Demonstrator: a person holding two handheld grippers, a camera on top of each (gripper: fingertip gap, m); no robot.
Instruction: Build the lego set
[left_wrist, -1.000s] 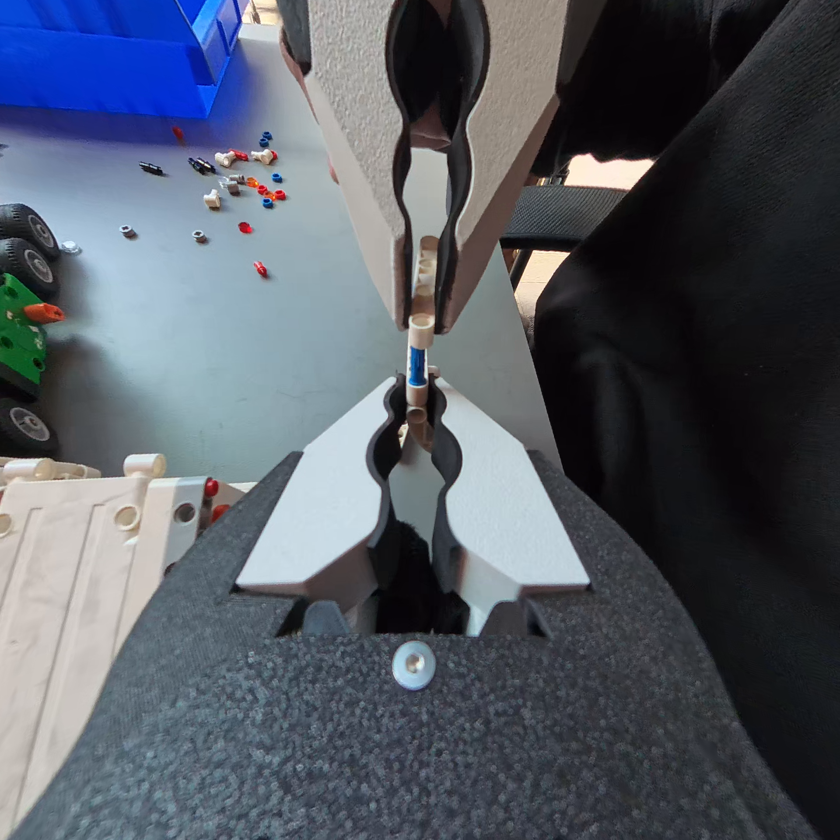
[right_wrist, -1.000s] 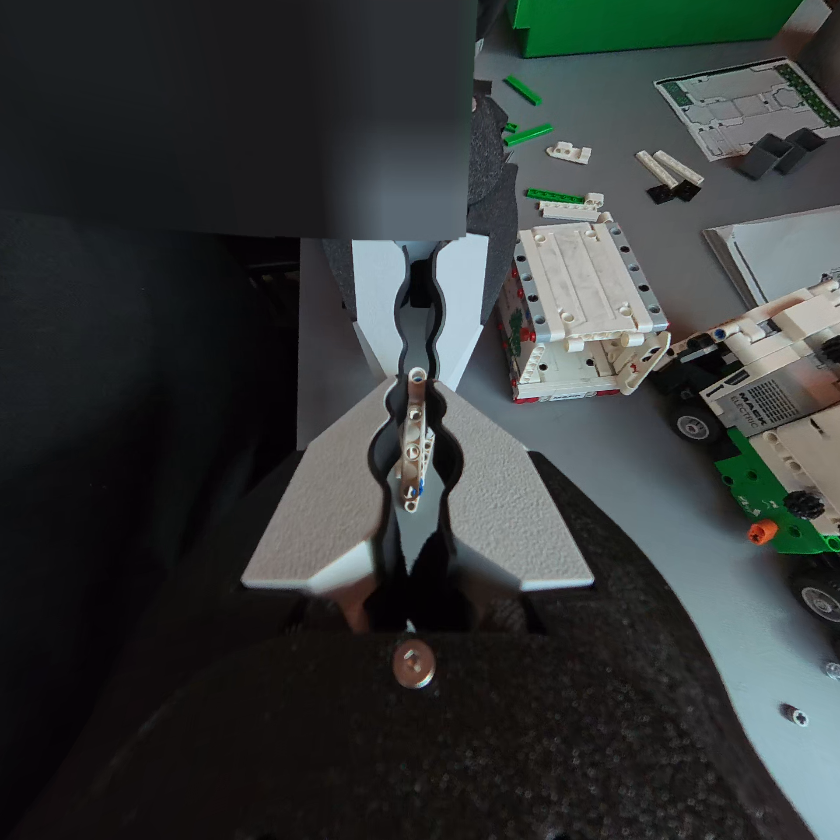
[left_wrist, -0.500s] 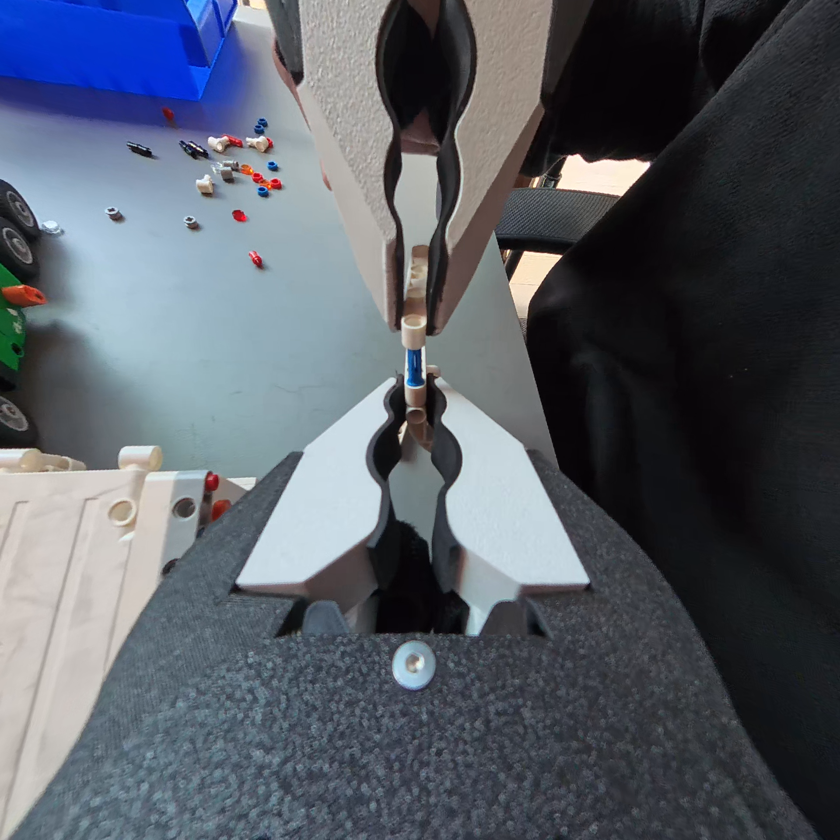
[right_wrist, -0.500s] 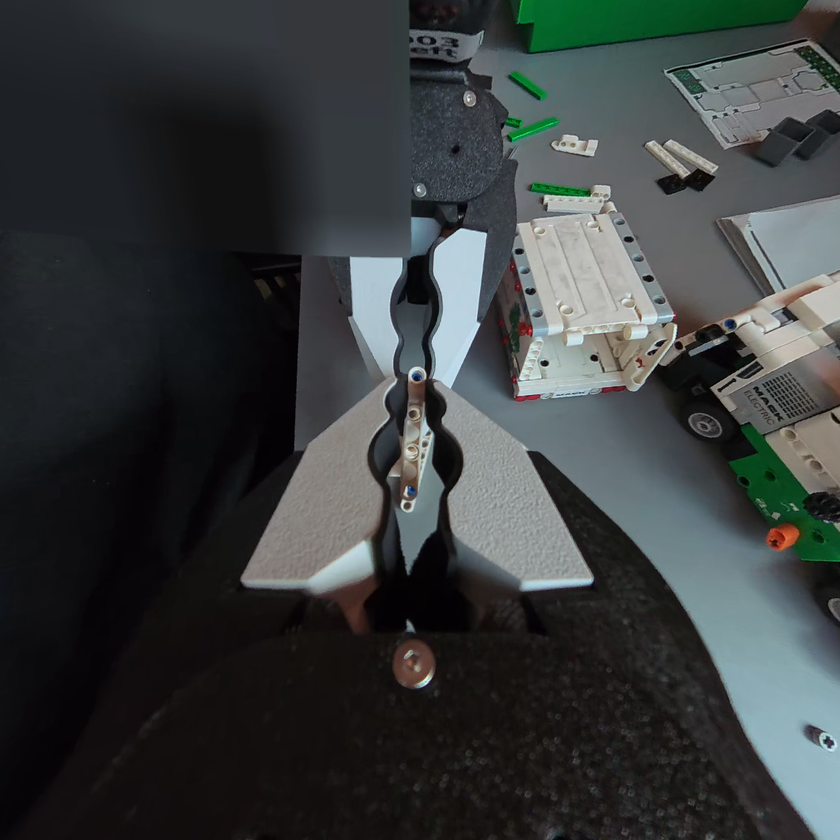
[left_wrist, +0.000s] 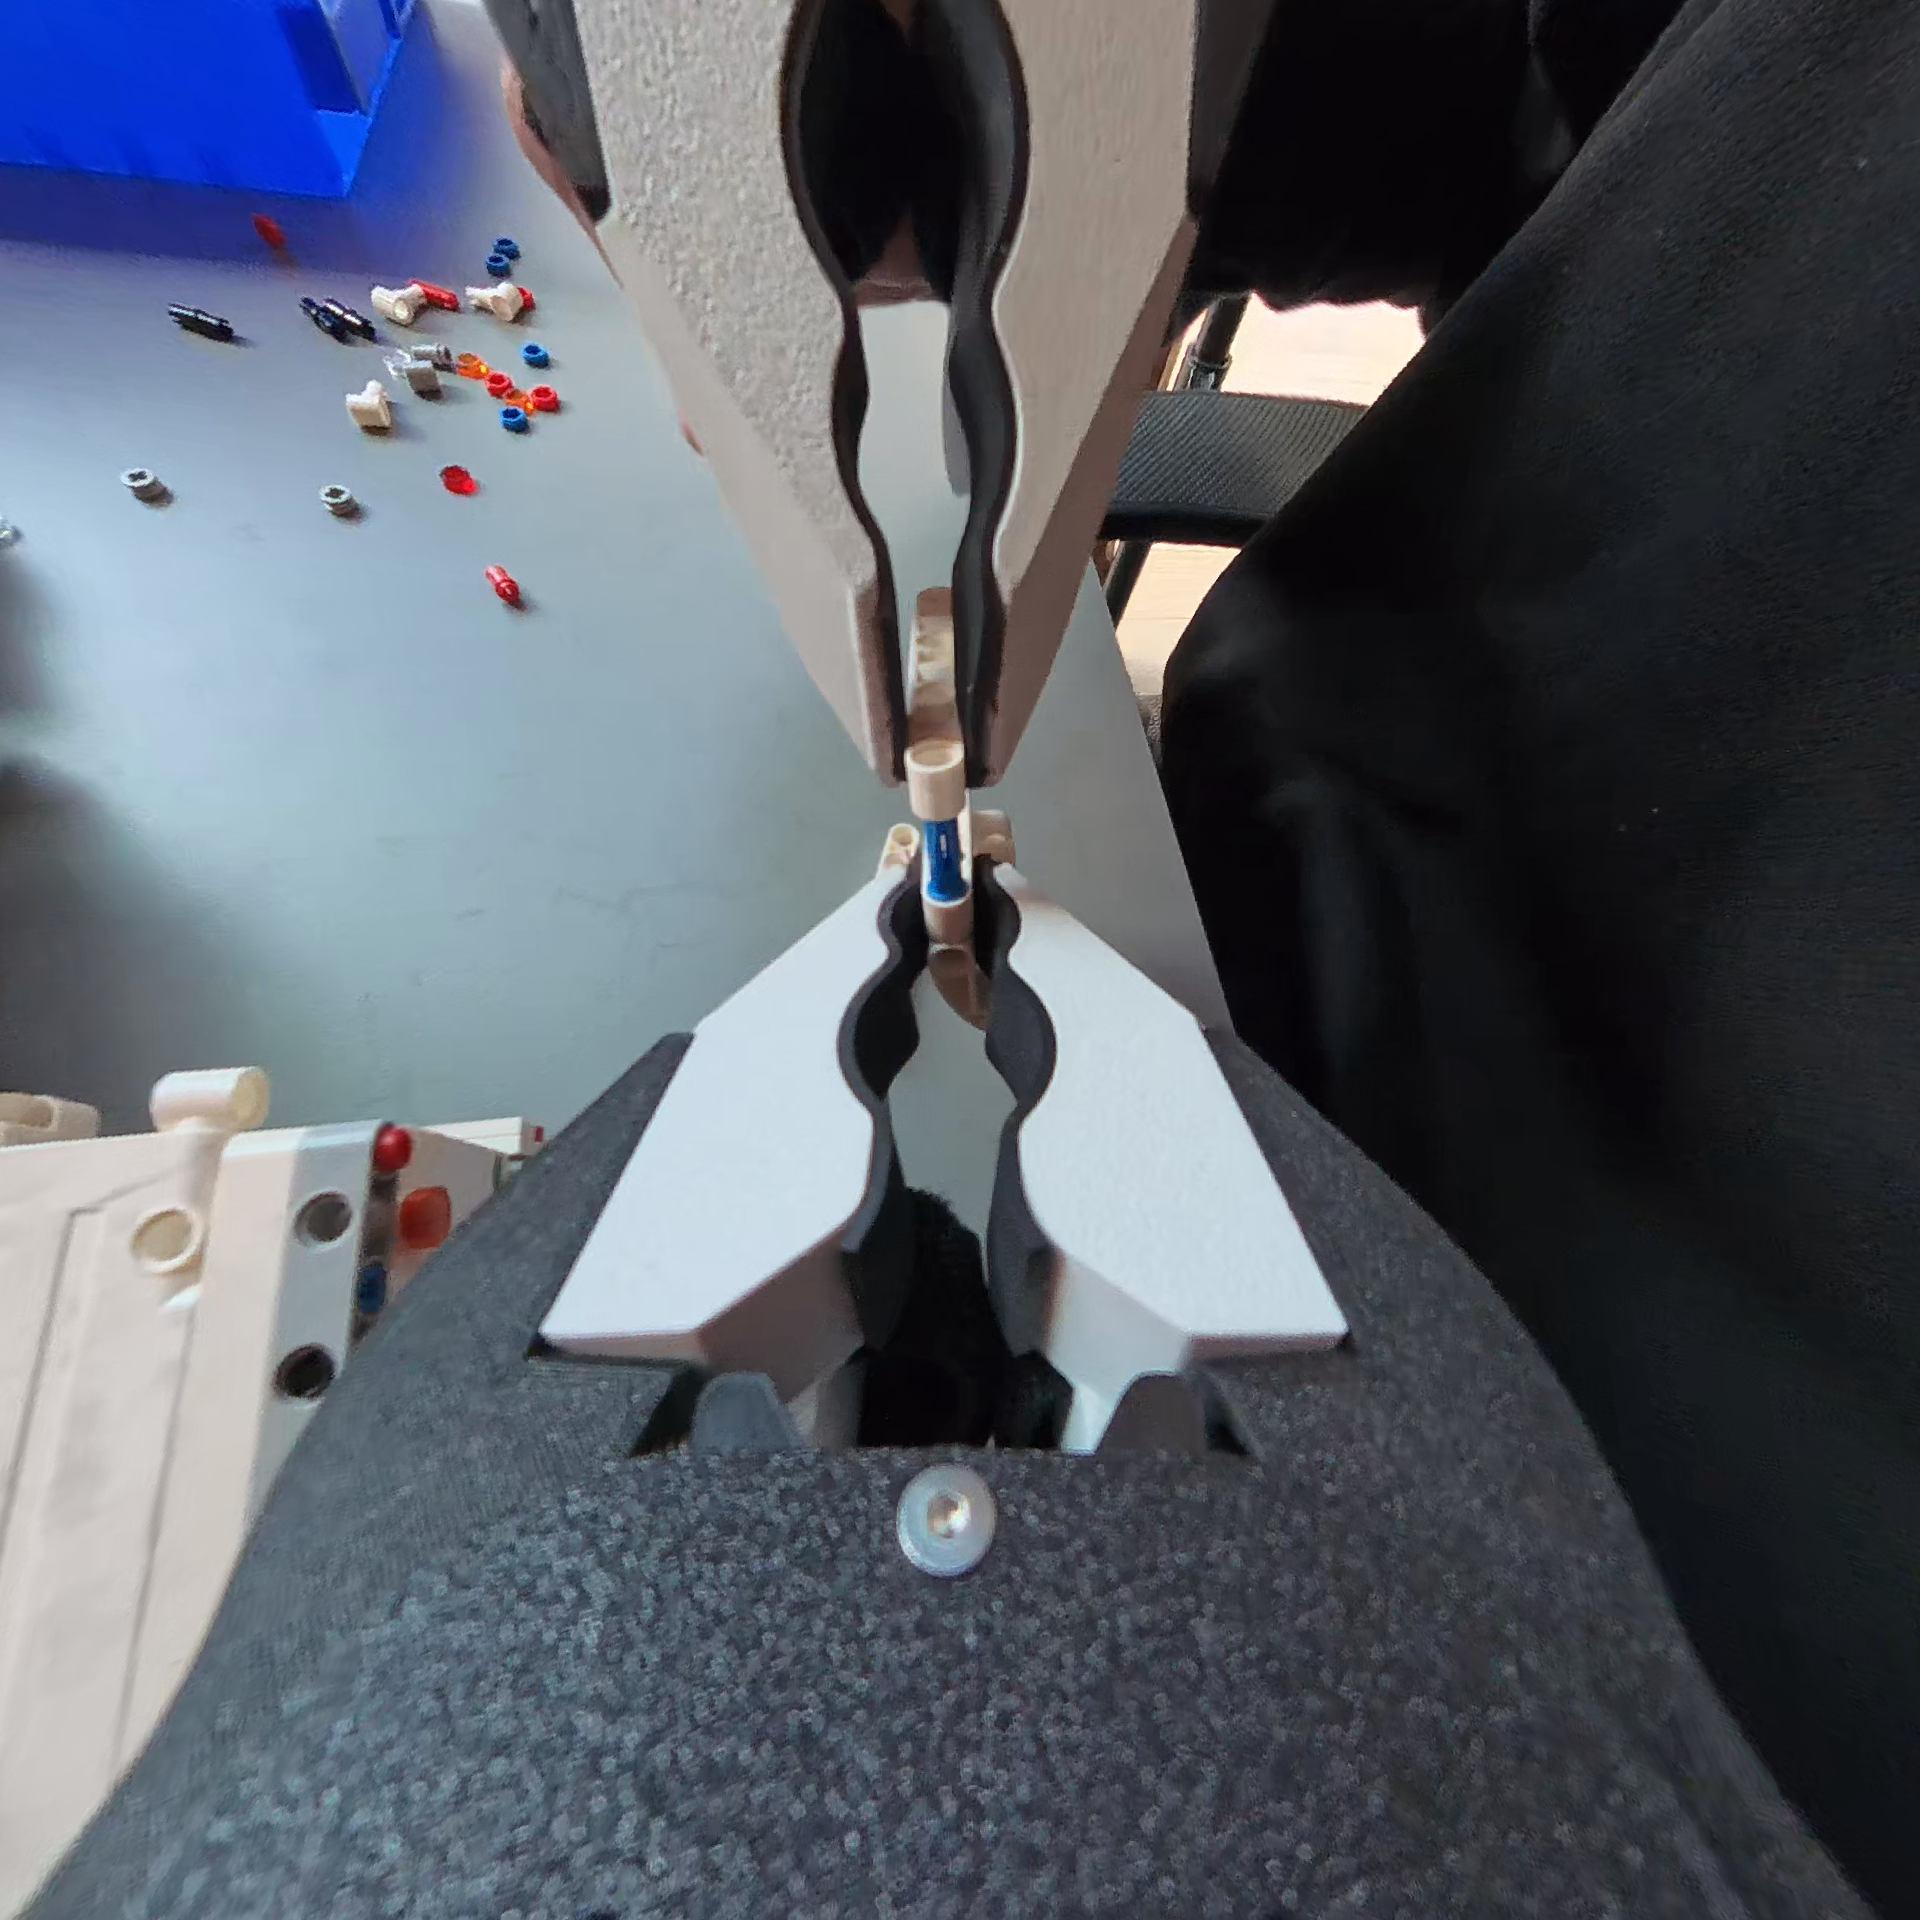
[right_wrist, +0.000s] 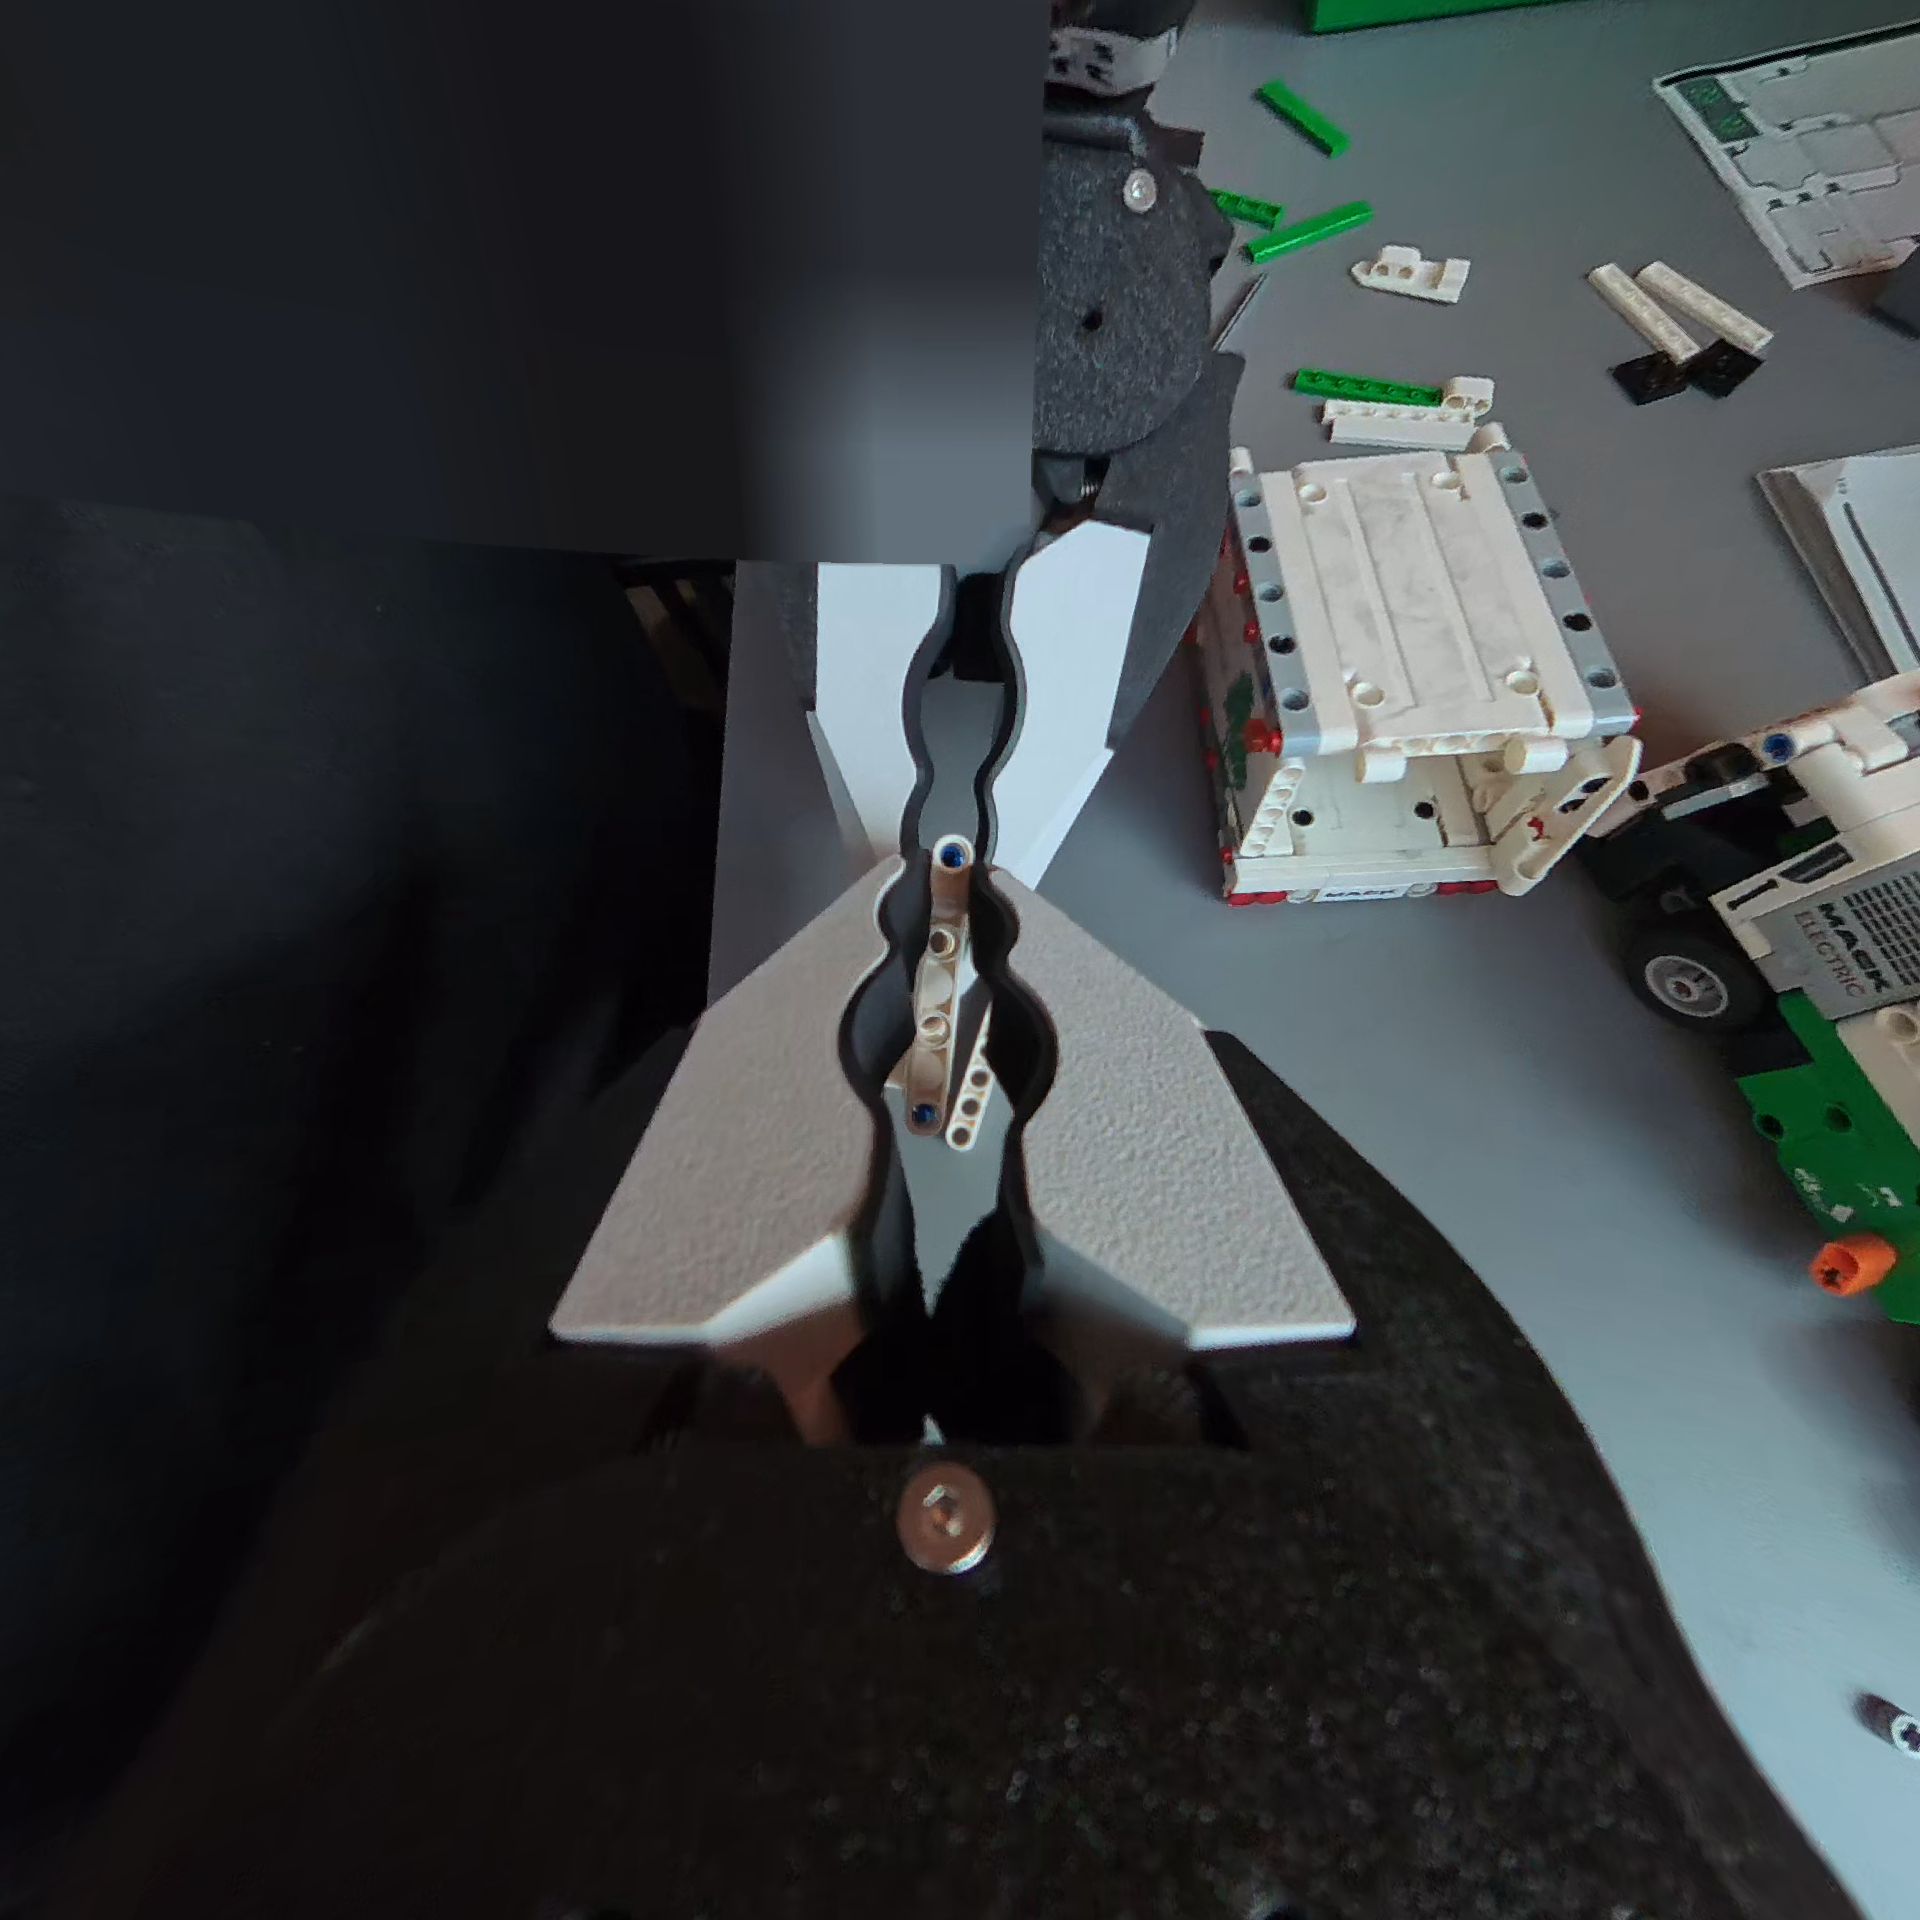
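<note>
A grey desk (left_wrist: 312, 790) carries scattered small pins and studs (left_wrist: 457, 364) in red, blue, black and tan, with a blue bin (left_wrist: 177, 94) at its far edge. Also on it lie a white lego box body (right_wrist: 1403, 665), a green-and-white lego truck (right_wrist: 1829, 966), loose green plates (right_wrist: 1309, 229), white beams (right_wrist: 1678, 307) and printed sheets (right_wrist: 1808, 145).

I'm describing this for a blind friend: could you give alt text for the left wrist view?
Two grippers meet tip to tip above a grey table: the left gripper and right gripper each pinch a white beam, joined by a blue pin.
</note>
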